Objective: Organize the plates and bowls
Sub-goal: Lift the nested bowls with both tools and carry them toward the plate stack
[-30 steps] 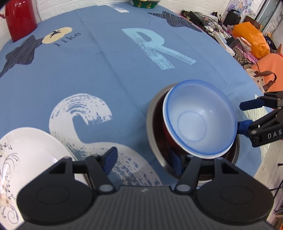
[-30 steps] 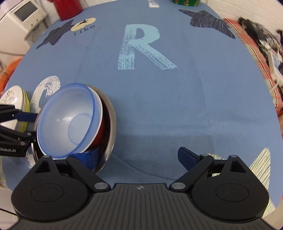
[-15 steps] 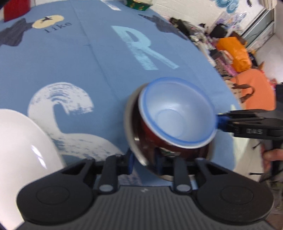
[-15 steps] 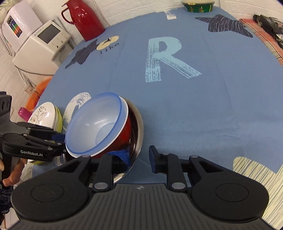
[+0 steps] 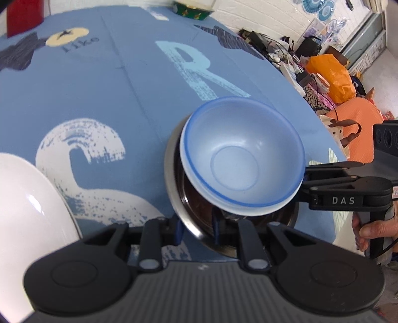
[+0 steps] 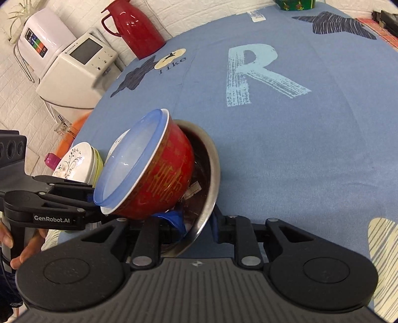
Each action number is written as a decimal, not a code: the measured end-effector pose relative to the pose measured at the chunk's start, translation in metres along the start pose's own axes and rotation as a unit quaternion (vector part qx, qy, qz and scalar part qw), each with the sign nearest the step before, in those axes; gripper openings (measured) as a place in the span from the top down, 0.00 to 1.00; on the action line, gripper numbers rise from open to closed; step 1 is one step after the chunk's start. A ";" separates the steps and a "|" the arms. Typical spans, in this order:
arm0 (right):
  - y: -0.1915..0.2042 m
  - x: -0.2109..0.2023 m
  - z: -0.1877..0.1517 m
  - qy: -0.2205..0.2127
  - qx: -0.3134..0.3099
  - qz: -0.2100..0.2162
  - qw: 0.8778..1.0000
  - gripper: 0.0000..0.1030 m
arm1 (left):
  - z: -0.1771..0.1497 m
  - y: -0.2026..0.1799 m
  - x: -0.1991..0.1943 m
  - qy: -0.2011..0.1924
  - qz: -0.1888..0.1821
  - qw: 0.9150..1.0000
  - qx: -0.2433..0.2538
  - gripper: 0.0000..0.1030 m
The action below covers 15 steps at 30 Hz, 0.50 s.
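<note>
A steel bowl [image 5: 174, 198] [image 6: 211, 183] holds a tilted red bowl [image 6: 164, 183] with a pale blue bowl [image 5: 238, 159] [image 6: 129, 159] nested in it. The stack is lifted off the blue tablecloth. My left gripper [image 5: 196, 229] is shut on the steel bowl's near rim; it also shows in the right wrist view [image 6: 89, 198]. My right gripper [image 6: 199, 224] is shut on the opposite rim; it also shows in the left wrist view [image 5: 306, 179]. A stack of white plates [image 5: 27, 213] [image 6: 77, 164] lies to the left.
A red thermos [image 6: 134, 27] and a white appliance [image 6: 72, 67] stand at the far left. A green tin [image 5: 194, 10] sits at the table's far edge. Clutter and an orange bag [image 5: 333, 77] lie beyond the right edge.
Both grippers have closed on the steel bowl's rim from opposite sides. The bowl stack has risen off the cloth and tilted.
</note>
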State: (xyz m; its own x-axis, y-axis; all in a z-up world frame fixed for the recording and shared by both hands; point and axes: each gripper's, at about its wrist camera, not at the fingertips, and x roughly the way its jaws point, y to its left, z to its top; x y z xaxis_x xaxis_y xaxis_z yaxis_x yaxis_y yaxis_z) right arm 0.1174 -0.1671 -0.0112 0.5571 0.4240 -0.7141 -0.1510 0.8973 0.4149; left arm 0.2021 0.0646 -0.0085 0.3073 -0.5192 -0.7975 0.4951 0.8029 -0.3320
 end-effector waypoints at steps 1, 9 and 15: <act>0.002 0.000 -0.002 -0.005 -0.013 -0.004 1.000 0.96 | 0.000 -0.003 -0.001 -0.005 0.007 1.000 0.009 0.85; 0.012 0.000 0.002 -0.029 -0.049 -0.011 0.998 0.93 | 0.010 -0.006 -0.010 -0.020 0.041 0.999 0.027 0.86; 0.049 -0.003 0.029 -0.039 -0.088 0.007 0.995 0.91 | 0.017 0.008 -0.061 -0.054 0.073 0.996 0.011 0.86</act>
State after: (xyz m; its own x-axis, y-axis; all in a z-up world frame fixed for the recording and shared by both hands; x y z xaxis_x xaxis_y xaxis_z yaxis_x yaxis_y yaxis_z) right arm 0.1323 -0.1276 0.0278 0.6150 0.4313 -0.6601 -0.2955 0.9022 0.3142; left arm 0.2008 0.0980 0.0460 0.4623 -0.4276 -0.7768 0.4562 0.8659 -0.2052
